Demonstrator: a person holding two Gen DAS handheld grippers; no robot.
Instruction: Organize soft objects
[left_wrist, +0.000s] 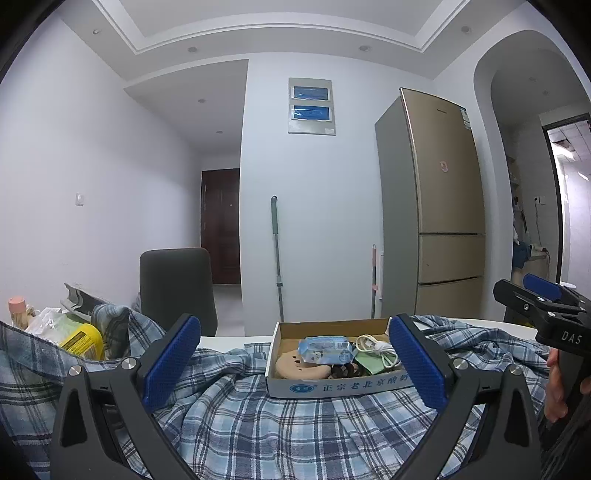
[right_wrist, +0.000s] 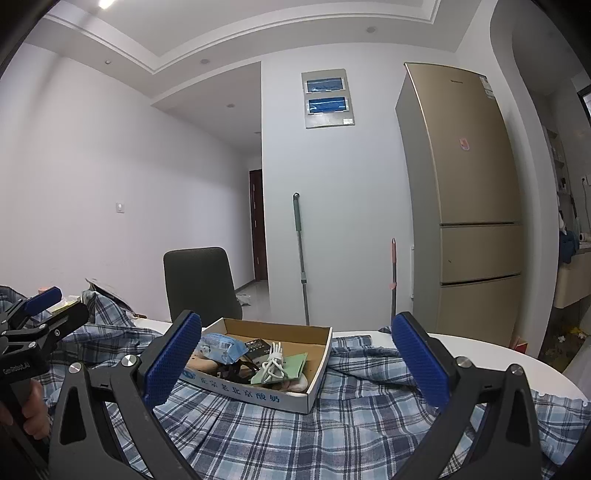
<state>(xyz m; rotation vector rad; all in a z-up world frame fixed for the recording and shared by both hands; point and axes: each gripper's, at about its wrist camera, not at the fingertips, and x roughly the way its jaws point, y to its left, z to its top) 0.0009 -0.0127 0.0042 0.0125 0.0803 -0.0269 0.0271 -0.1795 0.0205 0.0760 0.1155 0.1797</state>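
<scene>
Here, both tongs, left (left_wrist: 293, 360) and right (right_wrist: 295, 360), gape over plaid cloth (left_wrist: 277, 424) covering the table (right_wrist: 480, 345).

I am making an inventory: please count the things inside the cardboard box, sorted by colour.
Blue: 1, wipes packet
White: 1, coiled cable
Green: 1, flat pouch
Tan: 1, insole-shaped piece
Dark: 2, hair clip, small black packet
Total: 6

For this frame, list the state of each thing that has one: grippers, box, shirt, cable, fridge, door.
left gripper: open, empty
right gripper: open, empty
cardboard box: open-topped, resting on the shirt
plaid shirt: spread out, rumpled
white cable: coiled, in the box
wipes pack: lying in the box
fridge: shut
dark door: shut
</scene>
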